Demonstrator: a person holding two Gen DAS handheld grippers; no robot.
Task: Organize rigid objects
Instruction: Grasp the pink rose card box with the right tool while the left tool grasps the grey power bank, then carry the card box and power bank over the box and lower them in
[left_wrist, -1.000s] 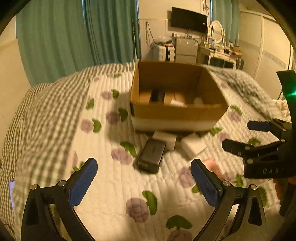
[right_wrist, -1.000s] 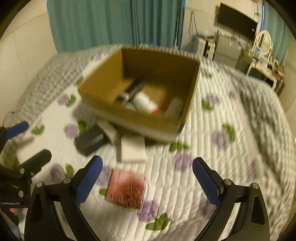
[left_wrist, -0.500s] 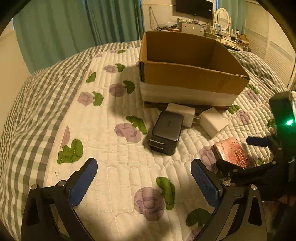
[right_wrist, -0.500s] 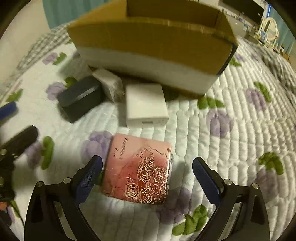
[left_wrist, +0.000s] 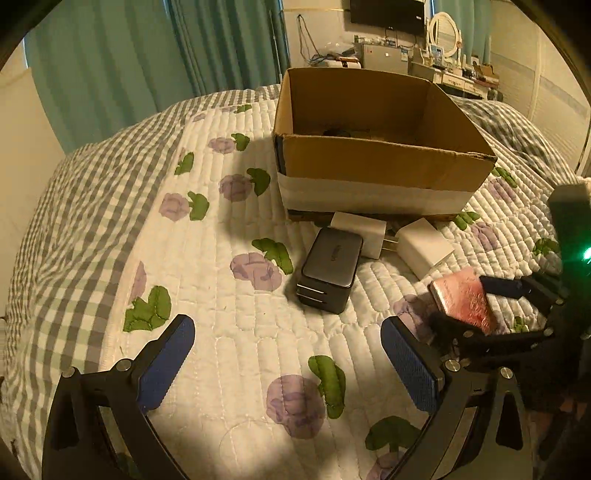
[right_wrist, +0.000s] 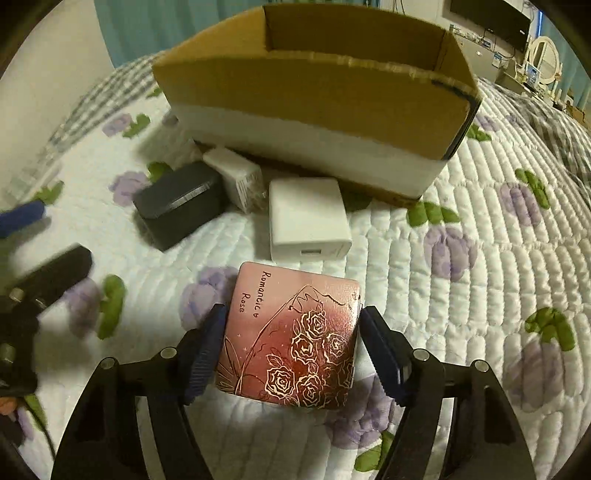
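A pink box with gold roses (right_wrist: 295, 336) lies on the quilt, and my right gripper (right_wrist: 293, 354) is shut on it, one pad against each side. It also shows in the left wrist view (left_wrist: 463, 299) between the right gripper's fingers. A black box (left_wrist: 330, 269) and two white chargers (left_wrist: 424, 247) (left_wrist: 360, 234) lie in front of the cardboard box (left_wrist: 373, 166). My left gripper (left_wrist: 291, 363) is open and empty above the quilt, short of the black box.
The flowered quilt (left_wrist: 229, 332) covers the bed, with a checked blanket (left_wrist: 74, 221) at the left. The cardboard box holds some items, mostly hidden. Green curtains (left_wrist: 147, 55) and a dresser stand behind.
My right gripper moved down and forward over the pink box and closed on its sides. My left gripper came lower and closer to the black box.
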